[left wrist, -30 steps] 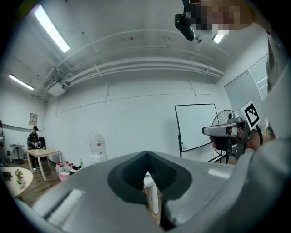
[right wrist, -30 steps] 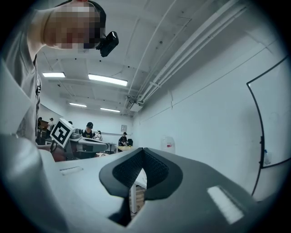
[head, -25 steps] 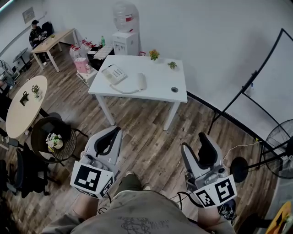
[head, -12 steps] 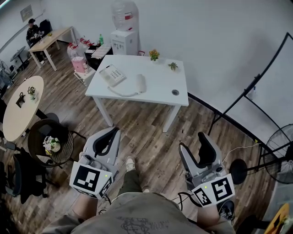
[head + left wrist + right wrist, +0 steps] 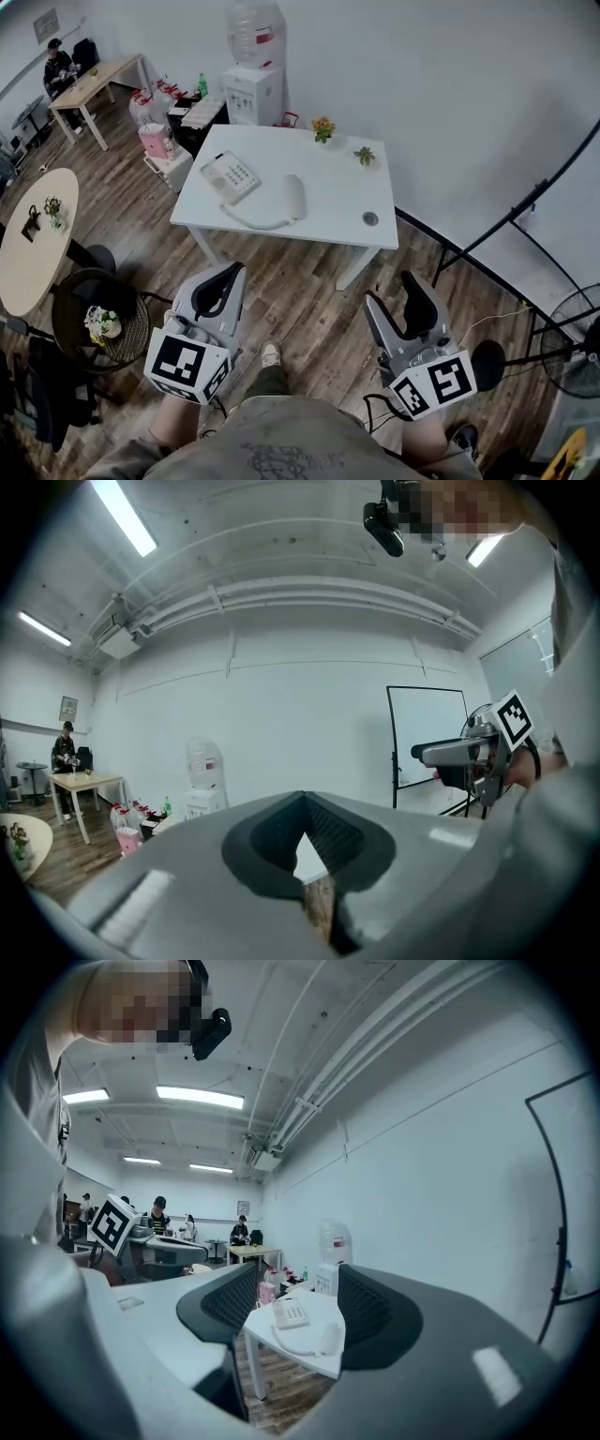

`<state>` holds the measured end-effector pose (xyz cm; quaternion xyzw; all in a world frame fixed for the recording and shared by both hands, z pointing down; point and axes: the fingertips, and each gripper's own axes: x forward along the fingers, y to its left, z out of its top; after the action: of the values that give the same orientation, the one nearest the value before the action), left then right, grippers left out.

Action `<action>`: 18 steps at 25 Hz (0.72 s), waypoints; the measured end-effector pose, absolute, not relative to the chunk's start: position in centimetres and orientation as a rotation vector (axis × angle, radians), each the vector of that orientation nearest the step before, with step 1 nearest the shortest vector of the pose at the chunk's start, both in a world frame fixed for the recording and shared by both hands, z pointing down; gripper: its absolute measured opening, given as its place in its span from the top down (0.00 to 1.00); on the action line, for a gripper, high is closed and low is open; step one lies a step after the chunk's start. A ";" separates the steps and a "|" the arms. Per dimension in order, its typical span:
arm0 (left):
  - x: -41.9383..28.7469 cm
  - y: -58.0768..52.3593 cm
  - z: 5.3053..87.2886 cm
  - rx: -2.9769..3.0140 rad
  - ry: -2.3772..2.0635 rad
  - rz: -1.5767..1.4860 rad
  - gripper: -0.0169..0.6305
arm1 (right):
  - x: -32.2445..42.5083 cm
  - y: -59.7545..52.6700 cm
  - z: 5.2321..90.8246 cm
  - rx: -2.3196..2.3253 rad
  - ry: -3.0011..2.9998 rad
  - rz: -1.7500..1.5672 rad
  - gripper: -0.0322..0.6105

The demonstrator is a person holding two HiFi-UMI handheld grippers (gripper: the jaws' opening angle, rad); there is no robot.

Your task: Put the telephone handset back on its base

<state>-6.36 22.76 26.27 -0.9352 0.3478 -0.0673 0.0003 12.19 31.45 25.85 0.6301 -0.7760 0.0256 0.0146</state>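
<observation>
A white telephone base [image 5: 230, 175] with a keypad sits on the white table [image 5: 337, 202] across the room. Its handset [image 5: 294, 197] lies off the base to the right, joined to it by a curling cord [image 5: 251, 222]. Both grippers hang over the wood floor, well short of the table. My left gripper [image 5: 228, 279] has its jaws together with nothing in them. My right gripper [image 5: 401, 298] is open and its jaws have just been opening, with nothing between them. In the right gripper view the base [image 5: 289, 1313] and handset [image 5: 329, 1337] show far off between the jaws.
A water dispenser [image 5: 255, 75] stands behind the table, and two small plants [image 5: 323, 127] sit at its far edge. A round table [image 5: 28, 253] and a chair [image 5: 98, 323] stand at the left. A black frame stand [image 5: 525, 206] and a fan [image 5: 572, 342] are at the right.
The person has walked toward the white table, which now looks larger and closer in the head view. Both grippers went forward with the person.
</observation>
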 end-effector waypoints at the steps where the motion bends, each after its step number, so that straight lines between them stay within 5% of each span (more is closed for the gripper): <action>1: -6.5 21.2 26.5 -2.935 1.087 -0.218 0.97 | 12.1 29.9 25.9 1.962 -2.410 0.089 0.50; 18: -7.3 4.5 28.0 -2.981 1.014 -0.248 0.97 | 10.2 12.2 28.4 1.934 -2.380 0.205 0.50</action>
<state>-7.27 4.52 28.01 -0.9438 0.3211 -0.0785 -0.0085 10.17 12.23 28.36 0.6289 -0.7739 0.0666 0.0341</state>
